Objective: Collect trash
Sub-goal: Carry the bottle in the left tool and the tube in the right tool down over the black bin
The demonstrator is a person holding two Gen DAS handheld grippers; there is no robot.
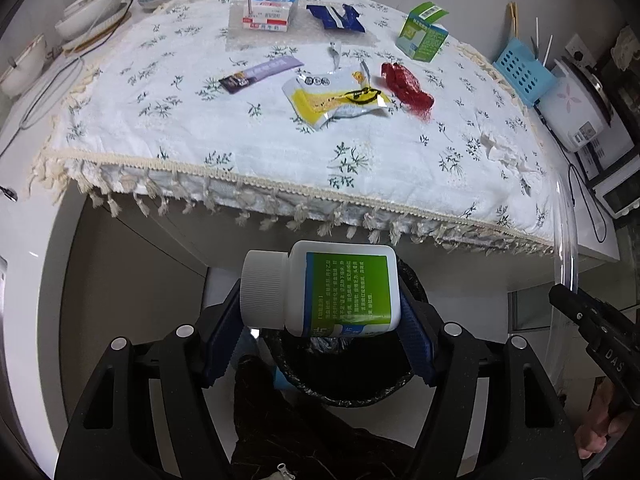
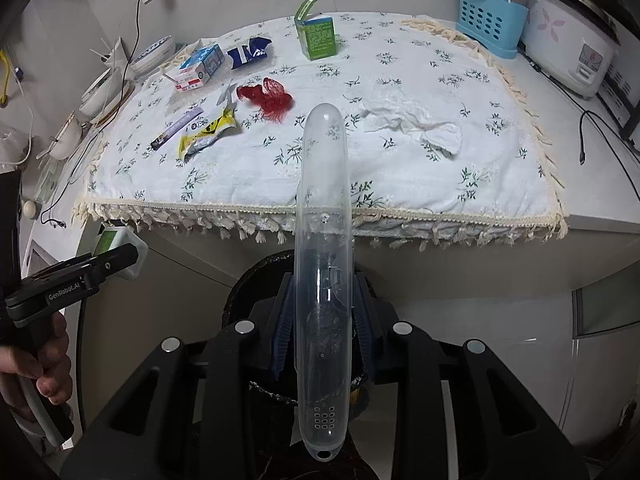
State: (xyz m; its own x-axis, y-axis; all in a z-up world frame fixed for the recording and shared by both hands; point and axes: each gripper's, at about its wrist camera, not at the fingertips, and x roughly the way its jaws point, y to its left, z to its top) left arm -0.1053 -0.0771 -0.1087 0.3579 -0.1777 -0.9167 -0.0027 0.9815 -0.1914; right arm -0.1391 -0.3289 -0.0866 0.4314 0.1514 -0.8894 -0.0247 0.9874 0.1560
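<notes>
My left gripper (image 1: 320,320) is shut on a white pill bottle (image 1: 320,292) with a green label, held sideways above a black-lined trash bin (image 1: 360,384) below the table edge. My right gripper (image 2: 324,312) is shut on a long clear plastic case (image 2: 324,280), upright over the same bin (image 2: 248,292). On the floral tablecloth (image 1: 200,136) lie a red net (image 1: 408,84), a yellow wrapper (image 1: 340,102), a purple sachet (image 1: 260,74), a blue wrapper (image 1: 336,18), a green carton (image 1: 424,36), a white-blue box (image 1: 266,10) and a crumpled tissue (image 2: 412,120).
Bowls and plates (image 1: 92,4) stack at the far left. A blue utensil basket (image 2: 488,24) and a rice cooker (image 2: 572,40) stand at the right. A cable (image 2: 588,128) trails on the counter. A person's hand (image 2: 44,376) grips the left tool's handle.
</notes>
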